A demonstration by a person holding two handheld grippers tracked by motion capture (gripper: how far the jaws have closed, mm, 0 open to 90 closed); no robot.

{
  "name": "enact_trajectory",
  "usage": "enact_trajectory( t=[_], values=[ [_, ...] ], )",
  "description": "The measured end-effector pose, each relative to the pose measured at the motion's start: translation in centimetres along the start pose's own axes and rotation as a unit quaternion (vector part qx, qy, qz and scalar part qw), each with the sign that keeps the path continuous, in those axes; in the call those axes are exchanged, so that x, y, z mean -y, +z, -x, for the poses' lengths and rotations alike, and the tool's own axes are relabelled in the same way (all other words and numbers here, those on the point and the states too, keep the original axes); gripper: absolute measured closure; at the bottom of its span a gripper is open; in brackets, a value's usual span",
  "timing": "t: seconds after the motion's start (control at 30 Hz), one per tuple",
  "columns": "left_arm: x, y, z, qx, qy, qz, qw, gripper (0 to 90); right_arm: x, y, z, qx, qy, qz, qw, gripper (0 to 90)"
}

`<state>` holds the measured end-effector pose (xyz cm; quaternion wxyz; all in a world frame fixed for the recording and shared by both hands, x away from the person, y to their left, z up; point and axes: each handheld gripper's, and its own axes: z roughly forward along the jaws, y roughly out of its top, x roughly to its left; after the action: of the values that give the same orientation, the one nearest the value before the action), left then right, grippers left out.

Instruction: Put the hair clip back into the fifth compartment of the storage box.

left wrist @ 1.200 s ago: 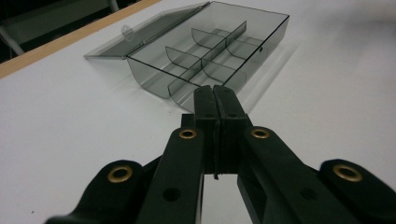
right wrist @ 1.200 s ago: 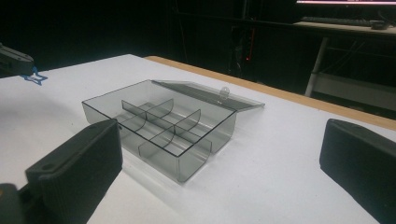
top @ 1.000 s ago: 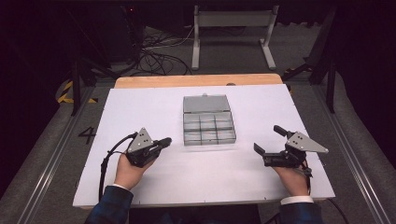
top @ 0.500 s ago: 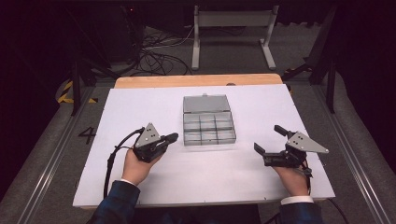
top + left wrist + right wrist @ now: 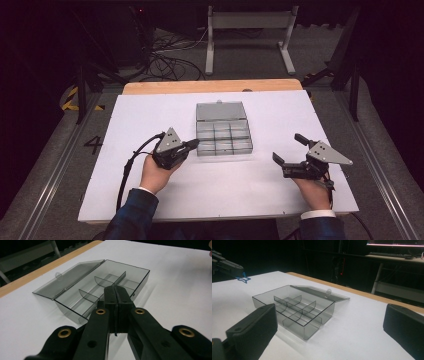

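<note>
A clear grey compartment box lies open in the middle of the white table, its lid flat behind it. Its compartments look empty. My left gripper is shut with nothing in it, its tip right at the box's front left corner; the jaws press together. My right gripper is open and empty, well to the right of the box, with jaws spread wide.
A wooden strip edges the table's far side. Beyond it stand a metal frame and loose cables on the floor. A monitor and a desk show in the dark background.
My left gripper has moved right and forward, from the table's left part up to the box's front left corner. The right gripper has stayed in place, open.
</note>
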<state>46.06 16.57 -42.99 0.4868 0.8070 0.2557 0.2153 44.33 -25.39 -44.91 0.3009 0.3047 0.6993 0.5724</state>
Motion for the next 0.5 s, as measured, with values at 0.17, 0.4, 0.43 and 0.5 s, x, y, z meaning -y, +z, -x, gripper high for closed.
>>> enact_trajectory(
  t=[0.17, 0.4, 0.43, 0.5],
  values=[
    [-0.1, 0.8, 0.0, 0.000, -0.001, -0.001, 1.0000, 88.8, 0.0, 0.0, 0.0, 0.002, 0.003, 0.002, 1.0000, 0.3],
    [-0.2, 2.0, 0.2, 0.003, -0.007, -0.005, 1.0000, 88.7, 0.0, 0.1, 0.1, 0.002, 0.005, 0.000, 1.0000, 0.3],
    [-0.2, 2.1, 0.2, 0.003, -0.005, -0.005, 1.0000, 88.8, 0.0, 0.1, 0.1, 0.002, 0.005, 0.000, 1.0000, 0.3],
    [-0.2, 2.4, 0.2, 0.004, -0.006, -0.007, 1.0000, 88.8, 0.0, 0.0, 0.1, 0.002, 0.005, 0.000, 1.0000, 0.3]
  ],
)
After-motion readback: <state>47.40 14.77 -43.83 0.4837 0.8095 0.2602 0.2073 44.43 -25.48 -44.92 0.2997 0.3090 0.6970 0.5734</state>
